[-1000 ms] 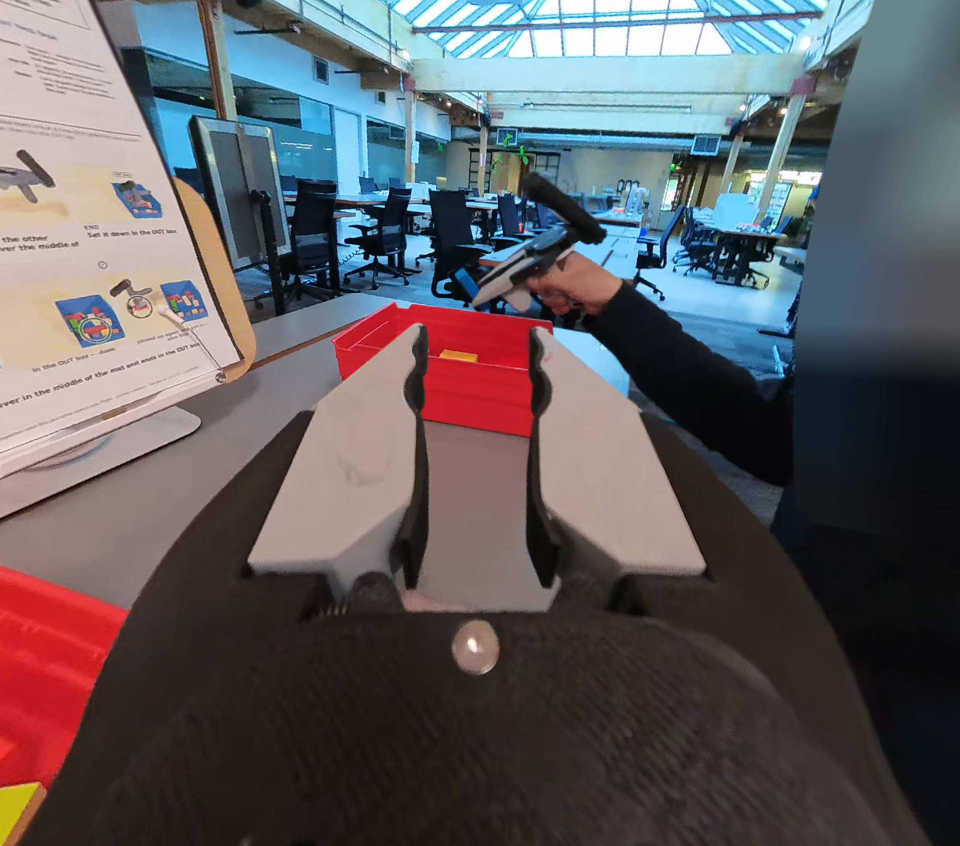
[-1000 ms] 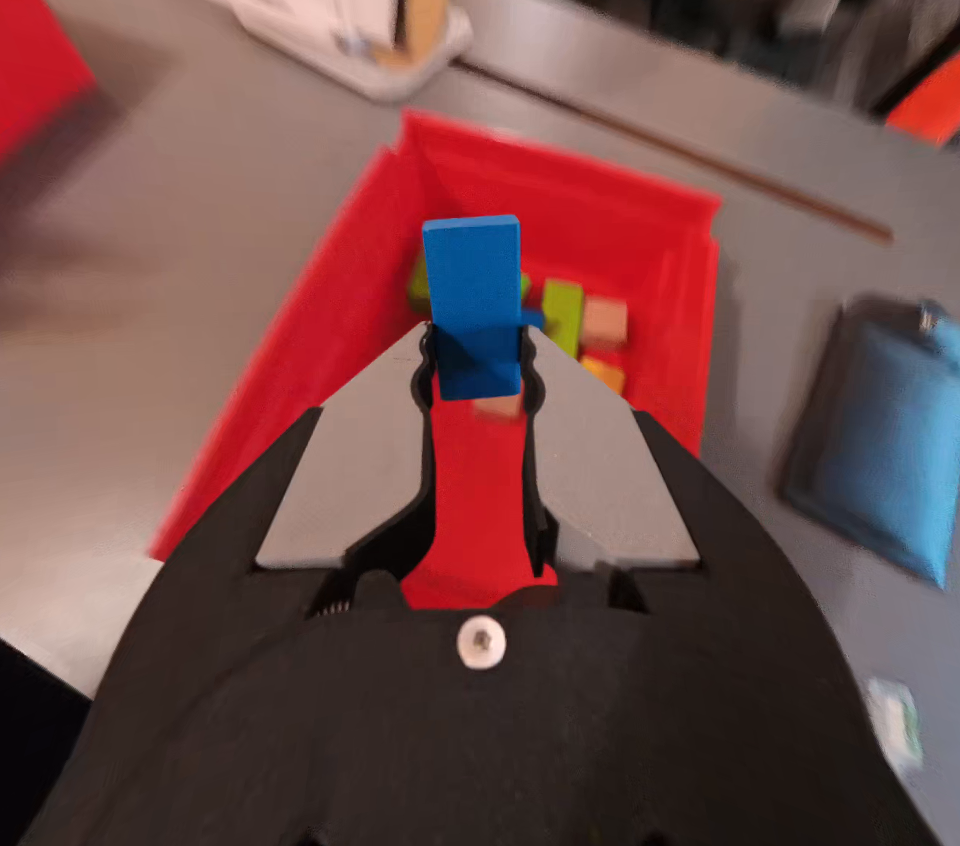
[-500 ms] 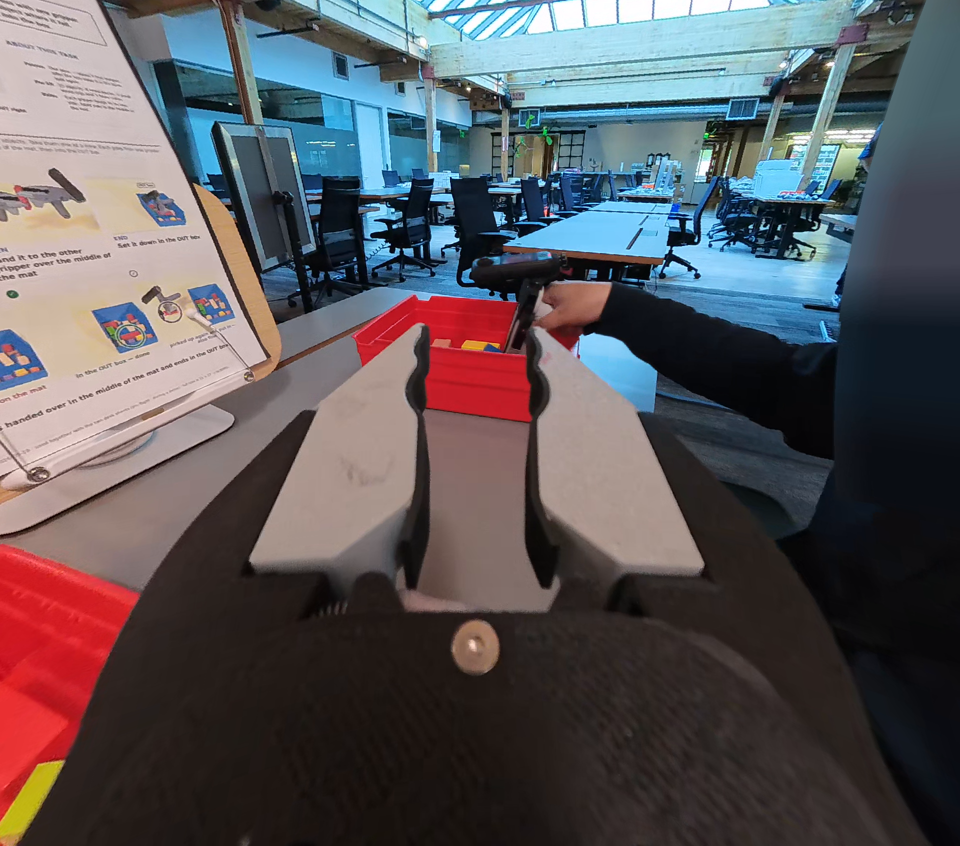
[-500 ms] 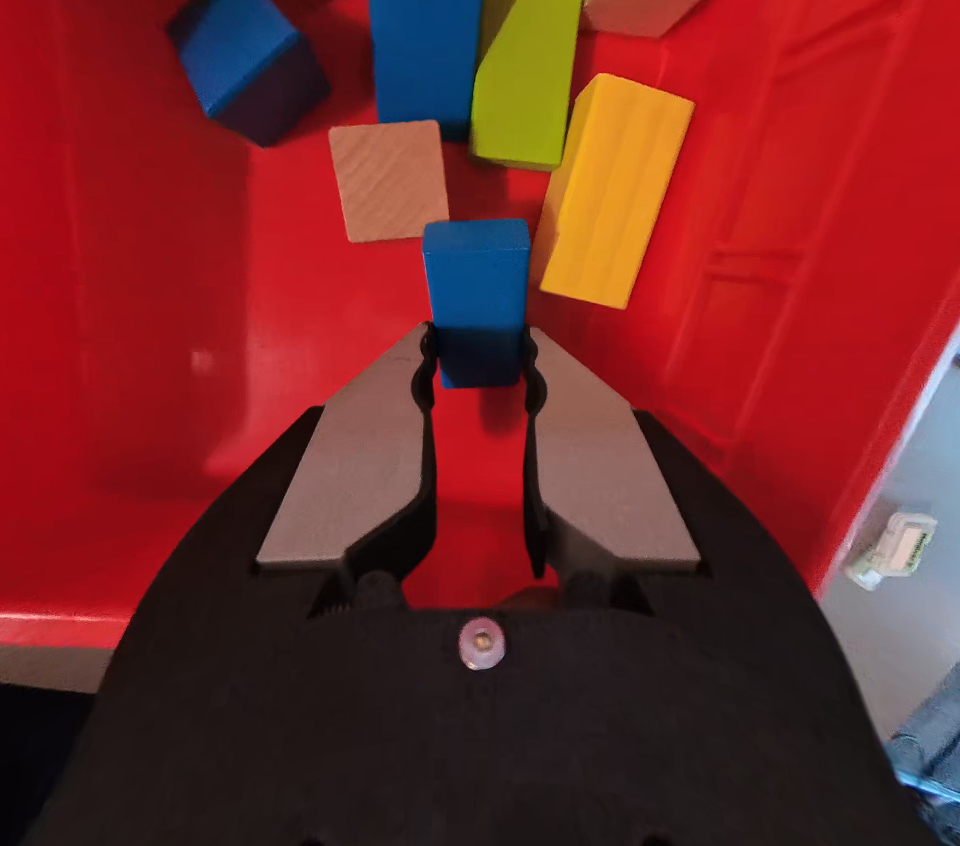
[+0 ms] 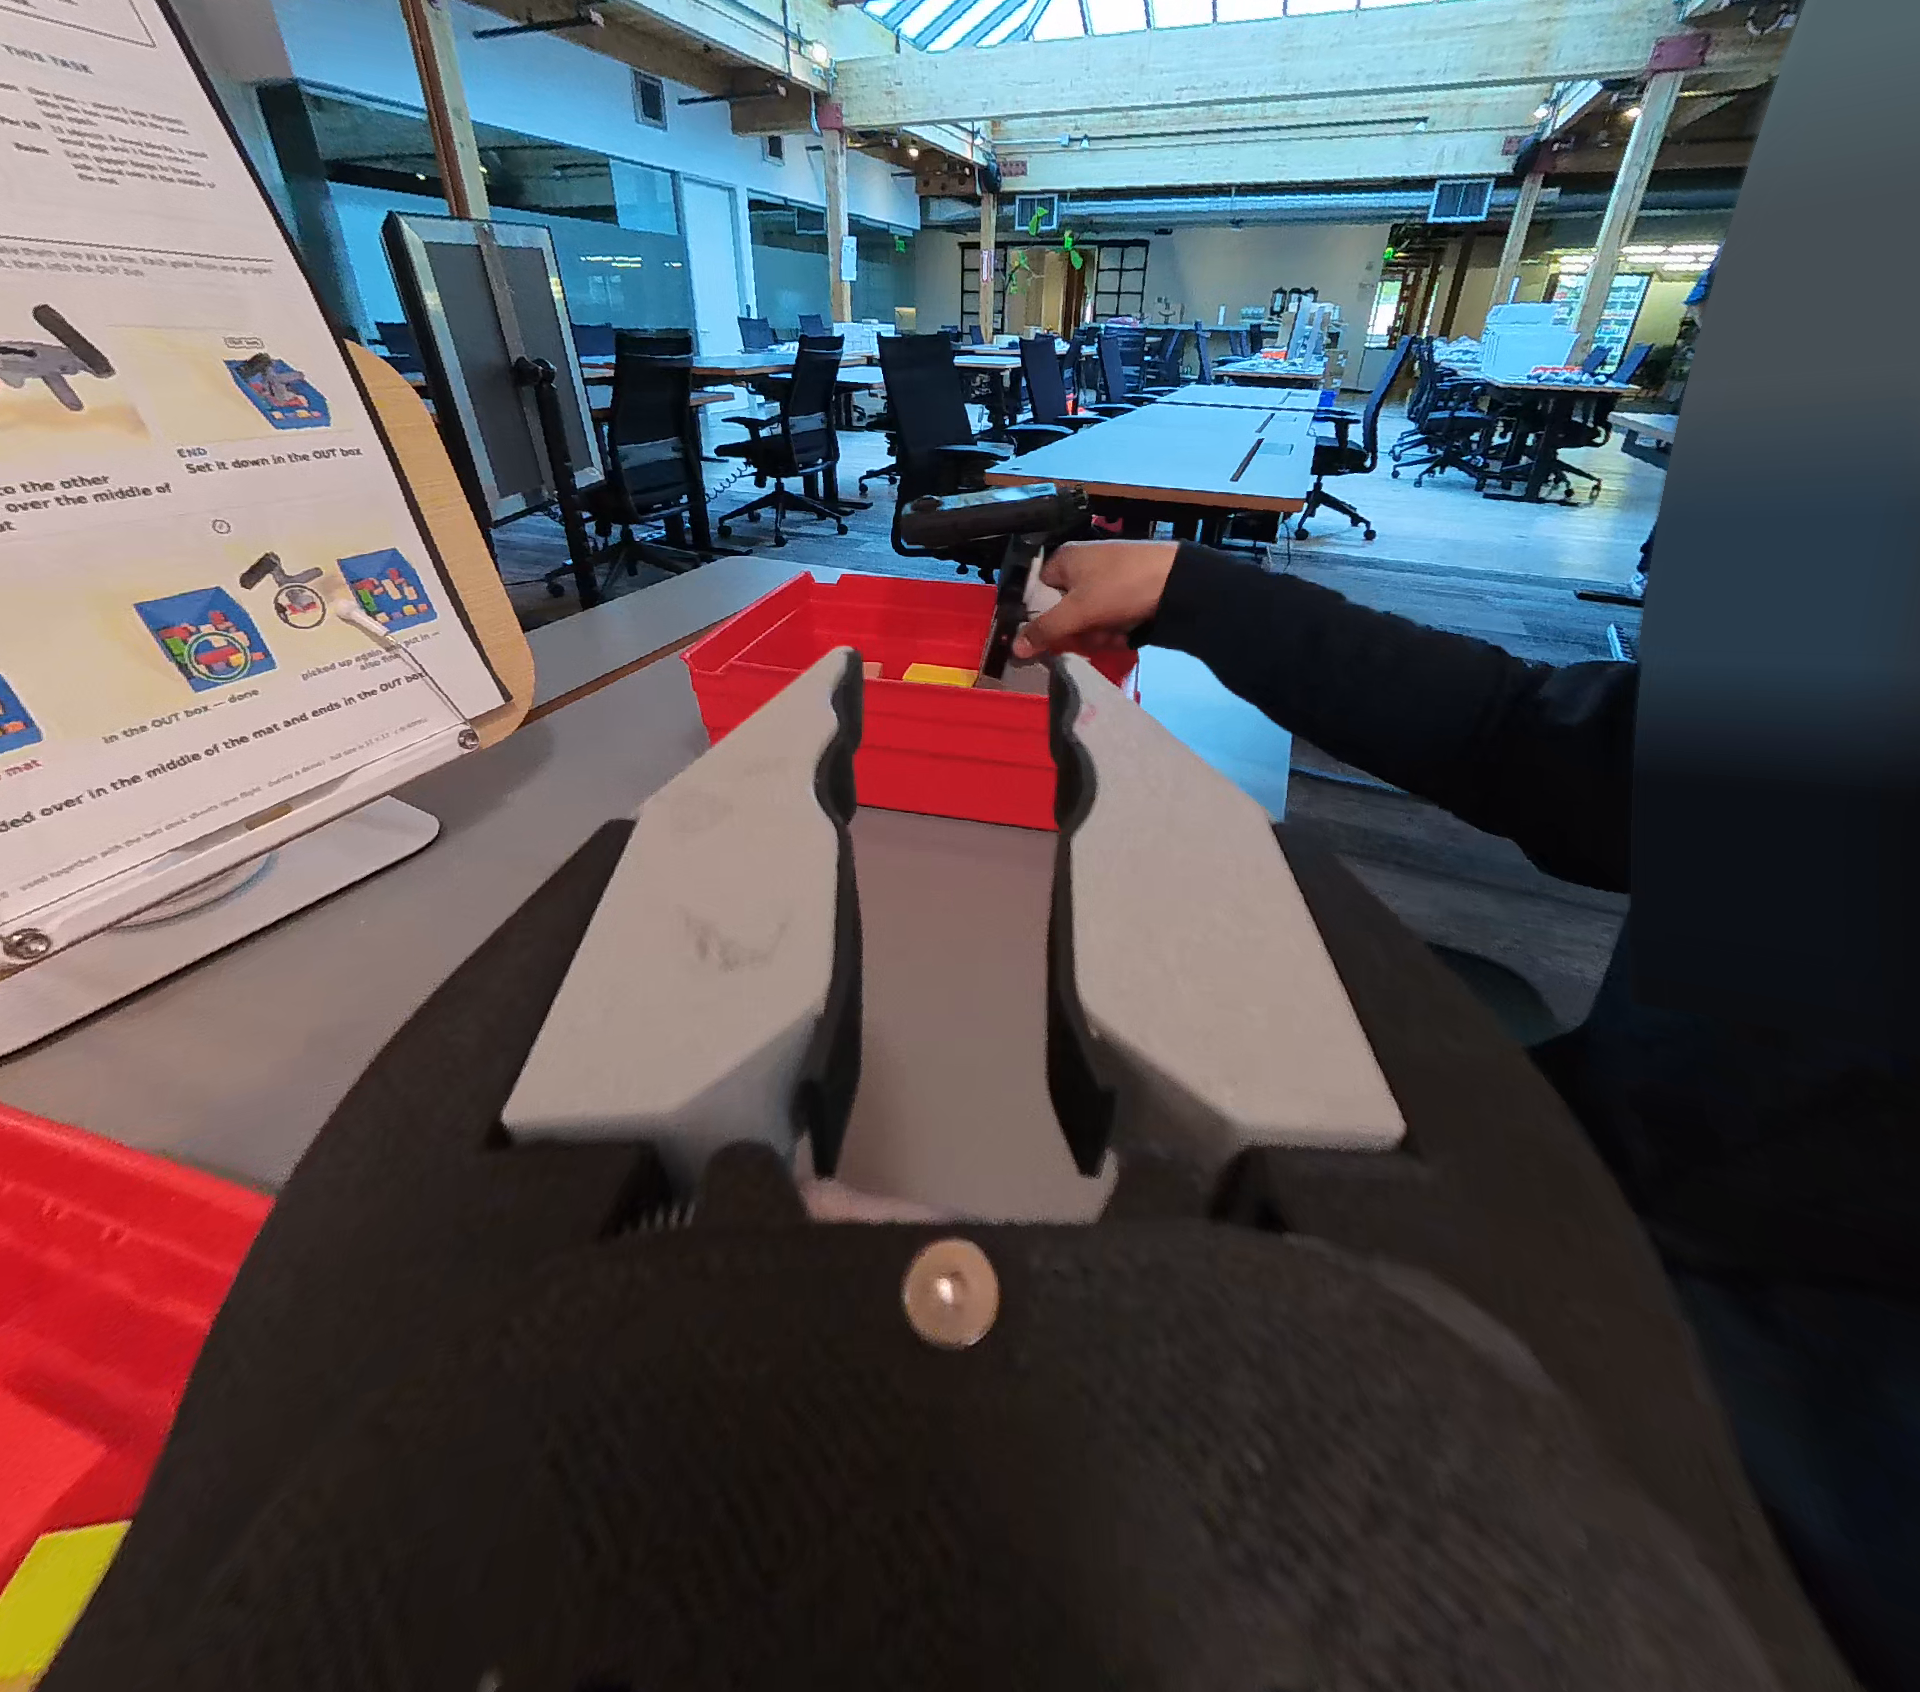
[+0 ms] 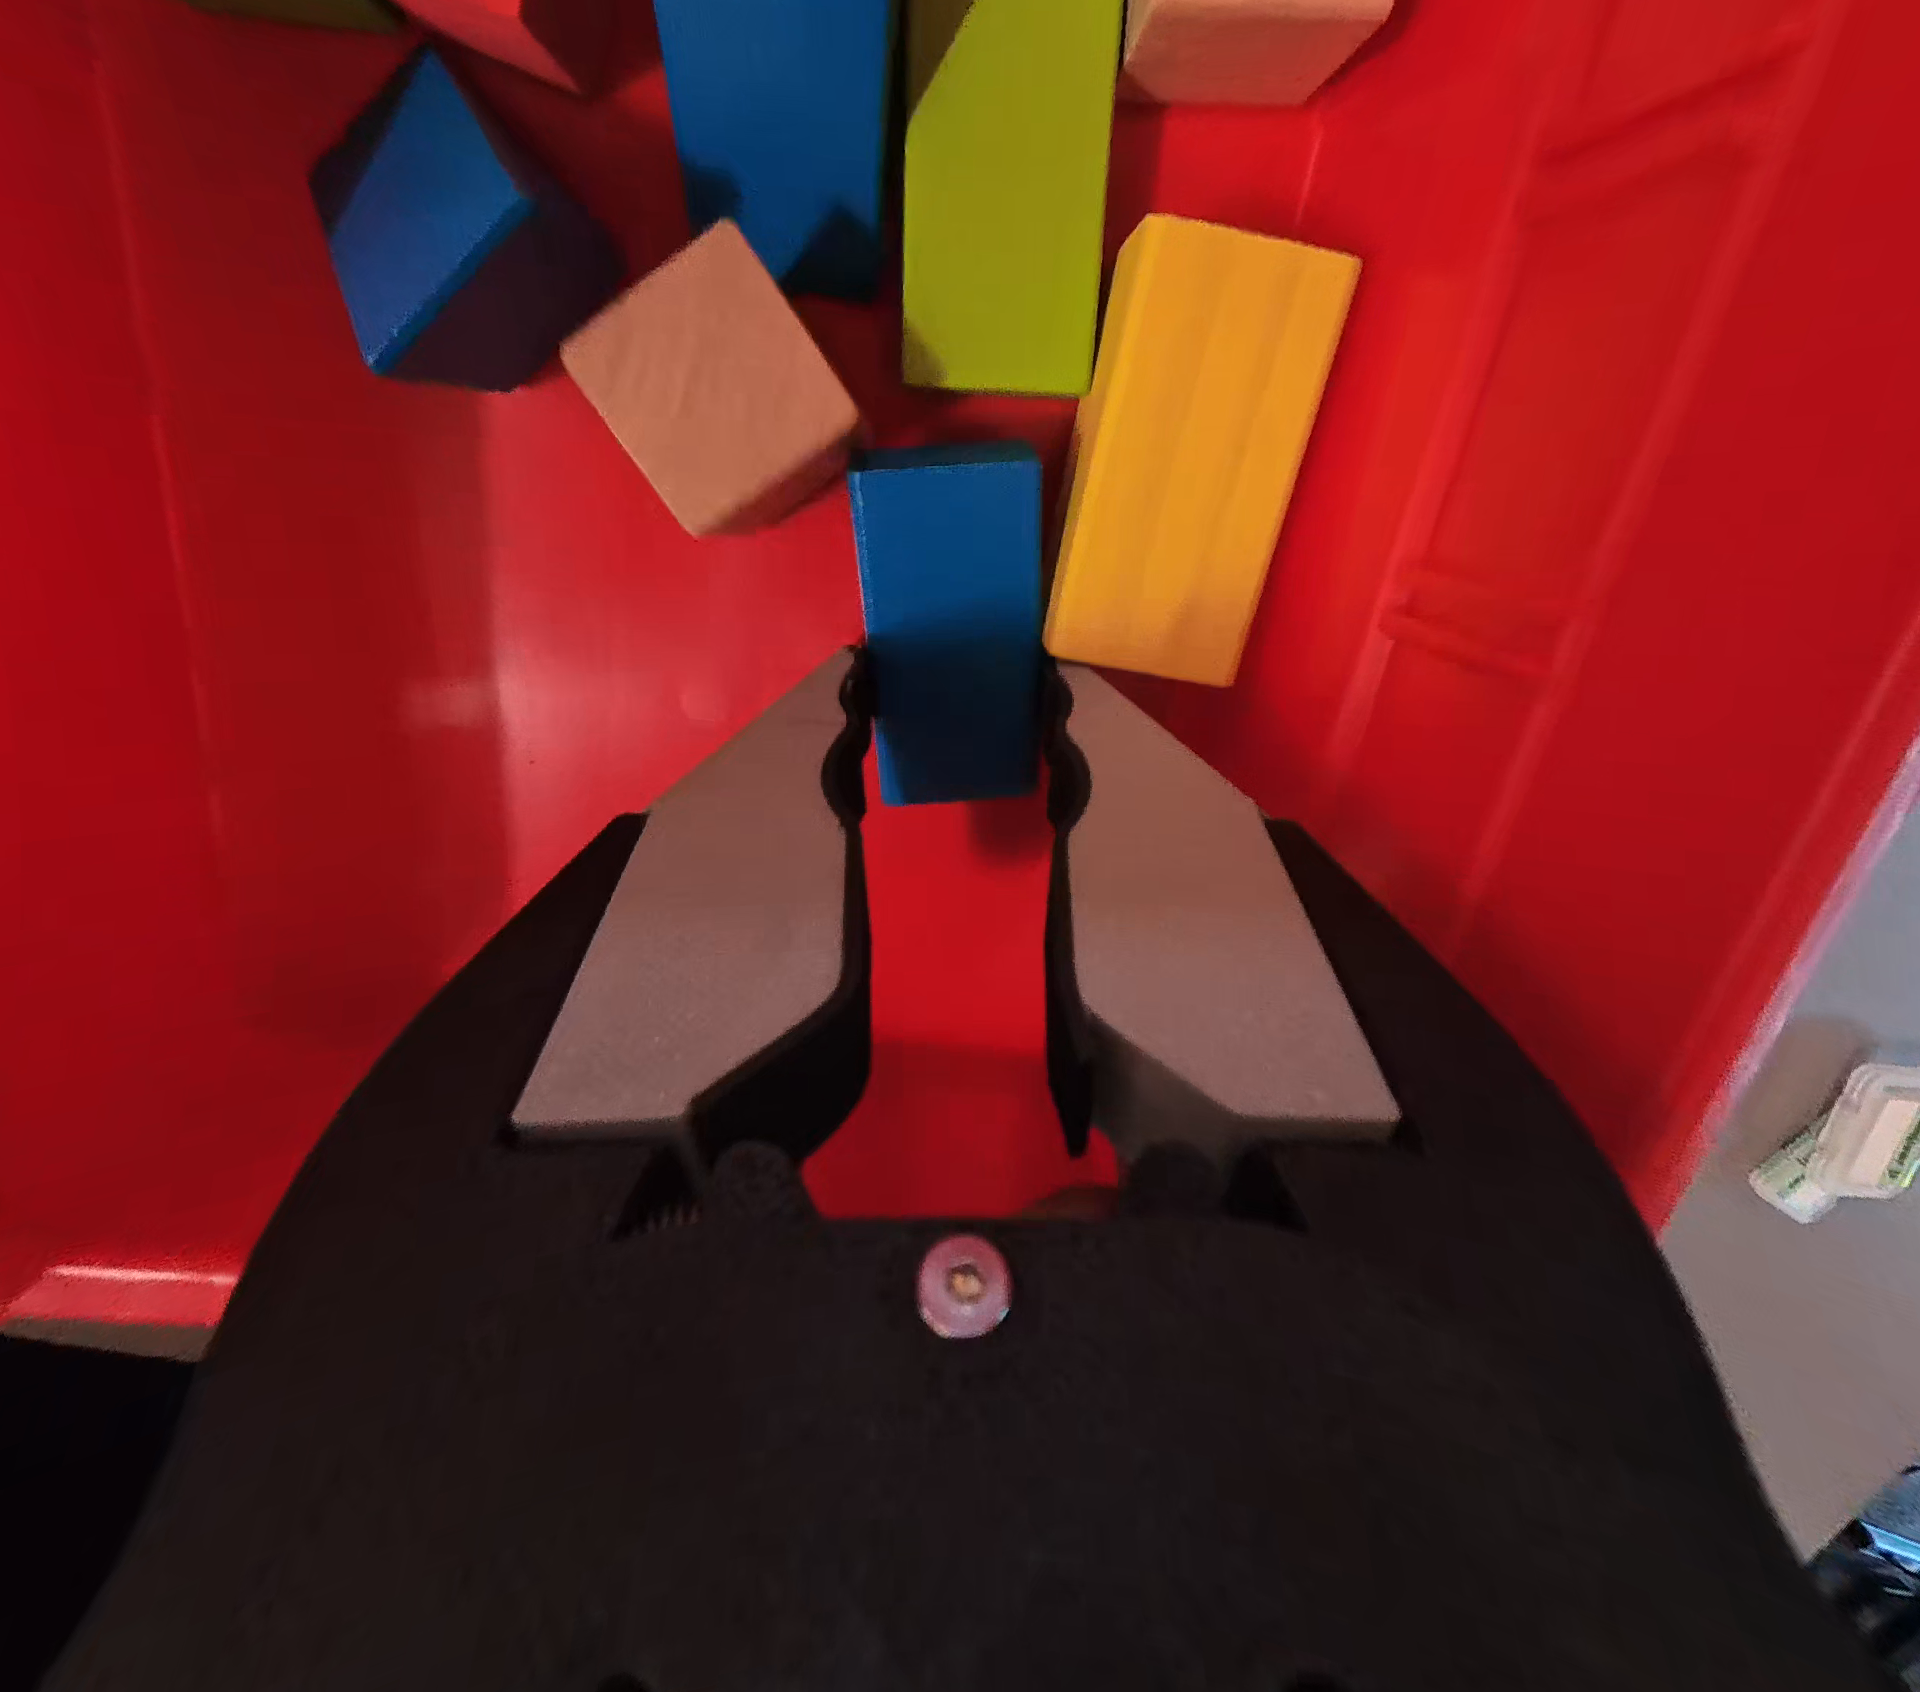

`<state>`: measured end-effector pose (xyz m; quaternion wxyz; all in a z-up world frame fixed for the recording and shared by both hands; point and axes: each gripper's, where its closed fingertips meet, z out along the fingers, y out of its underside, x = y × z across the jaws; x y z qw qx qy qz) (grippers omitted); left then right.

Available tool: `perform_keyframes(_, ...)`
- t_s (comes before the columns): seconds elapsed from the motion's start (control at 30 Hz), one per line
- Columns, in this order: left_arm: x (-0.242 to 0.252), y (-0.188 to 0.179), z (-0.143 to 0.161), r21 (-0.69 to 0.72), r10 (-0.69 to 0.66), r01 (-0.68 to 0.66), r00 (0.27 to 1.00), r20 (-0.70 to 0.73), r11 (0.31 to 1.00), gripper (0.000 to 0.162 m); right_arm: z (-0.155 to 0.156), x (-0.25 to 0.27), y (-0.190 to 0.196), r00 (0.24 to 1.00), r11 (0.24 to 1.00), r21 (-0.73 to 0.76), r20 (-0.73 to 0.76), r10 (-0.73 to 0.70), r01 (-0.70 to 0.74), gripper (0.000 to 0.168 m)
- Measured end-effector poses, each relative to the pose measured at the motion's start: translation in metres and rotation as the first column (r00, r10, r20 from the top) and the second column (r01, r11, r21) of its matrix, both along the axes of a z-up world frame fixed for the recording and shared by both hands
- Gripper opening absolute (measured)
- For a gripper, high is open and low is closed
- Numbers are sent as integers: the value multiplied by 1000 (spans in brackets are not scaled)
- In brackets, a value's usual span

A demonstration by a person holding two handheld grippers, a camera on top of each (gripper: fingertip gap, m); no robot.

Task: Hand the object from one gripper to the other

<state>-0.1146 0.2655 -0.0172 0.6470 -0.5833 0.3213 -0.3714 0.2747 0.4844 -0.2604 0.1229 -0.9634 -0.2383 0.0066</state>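
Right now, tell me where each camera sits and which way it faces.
Left wrist: on the left gripper, level across the grey table; the person's right hand shows.
Right wrist: on the right gripper, looking down at the blue block between its fingers.
Shared: the red bin and yellow block.

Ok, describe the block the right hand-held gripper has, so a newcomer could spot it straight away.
Look inside the red bin, among the loose wooden blocks. The small blue block sits between the fingertips of the right hand-held gripper, beside the yellow block. Unlike the long blue plank and blue cube, it alone is gripped.
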Motion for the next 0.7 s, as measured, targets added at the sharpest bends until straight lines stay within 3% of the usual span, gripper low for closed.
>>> perform_keyframes(0.23, -2, -1, -3, 15, 13, -12, 999, -50, 1000, 34, 7, 1, 0, 1000, 998, 62, 26, -2, 1, 38)
perform_keyframes(0.37, -44, 22, -11, -66, 185, -192, 977, -106, 979, 34, 40, -11, -5, 1000, 982, 188, -18, 24, -20, 46)
perform_keyframes(0.57, -132, 67, -70, -193, 424, -497, 846, -324, 846, 34, 116, -90, -31, 948, 880, 442, -169, 270, -172, 43)
perform_keyframes(0.7, -148, 81, -99, -274, 402, -516, 834, -379, 812, 36, 140, -142, -58, 886, 807, 516, -177, 429, -288, 41)
